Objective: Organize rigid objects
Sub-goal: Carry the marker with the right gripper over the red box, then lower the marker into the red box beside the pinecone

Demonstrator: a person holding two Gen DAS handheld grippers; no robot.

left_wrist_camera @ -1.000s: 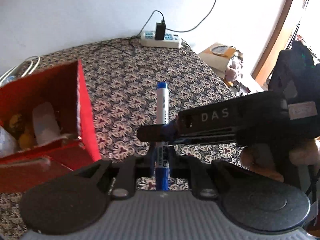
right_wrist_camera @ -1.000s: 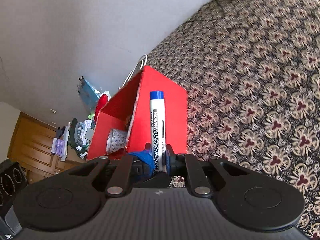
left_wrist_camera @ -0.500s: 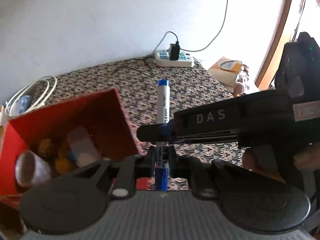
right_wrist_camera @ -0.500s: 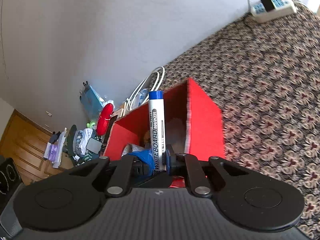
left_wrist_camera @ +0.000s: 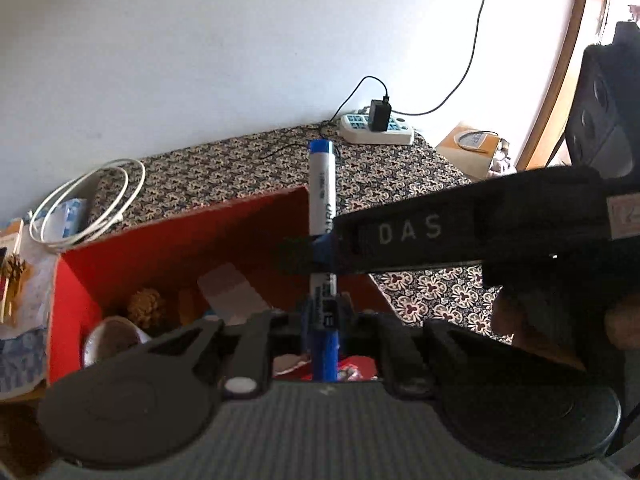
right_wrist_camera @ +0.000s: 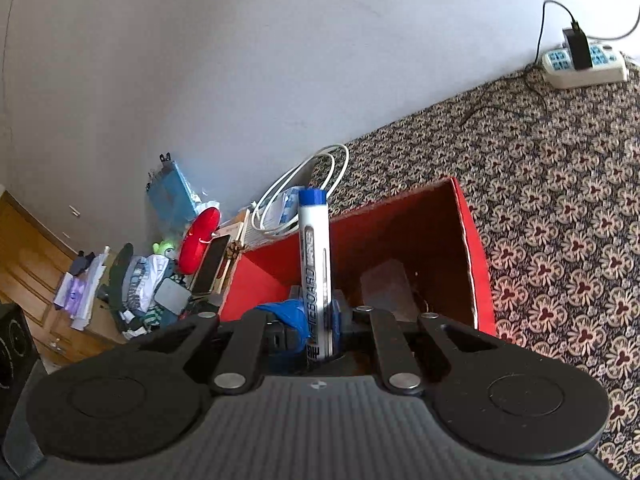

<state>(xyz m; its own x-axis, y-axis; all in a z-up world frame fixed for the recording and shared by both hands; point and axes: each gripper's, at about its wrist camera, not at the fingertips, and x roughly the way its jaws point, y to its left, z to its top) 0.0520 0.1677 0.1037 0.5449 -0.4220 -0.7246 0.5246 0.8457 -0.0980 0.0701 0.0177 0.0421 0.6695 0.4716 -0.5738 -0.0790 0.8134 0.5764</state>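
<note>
A white whiteboard marker (left_wrist_camera: 322,184) with blue ends stands upright between the two grippers. My left gripper (left_wrist_camera: 323,312) is shut on its lower part. Coming across from the right, my right gripper (left_wrist_camera: 320,254) is shut on its middle. In the right wrist view the same marker (right_wrist_camera: 314,240) rises from the right gripper (right_wrist_camera: 320,320), above the open red box (right_wrist_camera: 468,248). The red box (left_wrist_camera: 180,224) lies below and left of the marker and holds a pine cone (left_wrist_camera: 146,306), a clear plastic piece (left_wrist_camera: 232,288) and a cup (left_wrist_camera: 108,340).
The table is covered by a patterned cloth (right_wrist_camera: 560,200). A power strip (left_wrist_camera: 376,130) with a black charger sits at its far edge by the wall. A coiled white cable (left_wrist_camera: 88,204) lies behind the box. Clutter (right_wrist_camera: 160,280) is piled to the left of the box.
Both grippers have carried the marker leftward and a little upward, from over the patterned cloth to over the red box. The box's inside has come into view below the marker.
</note>
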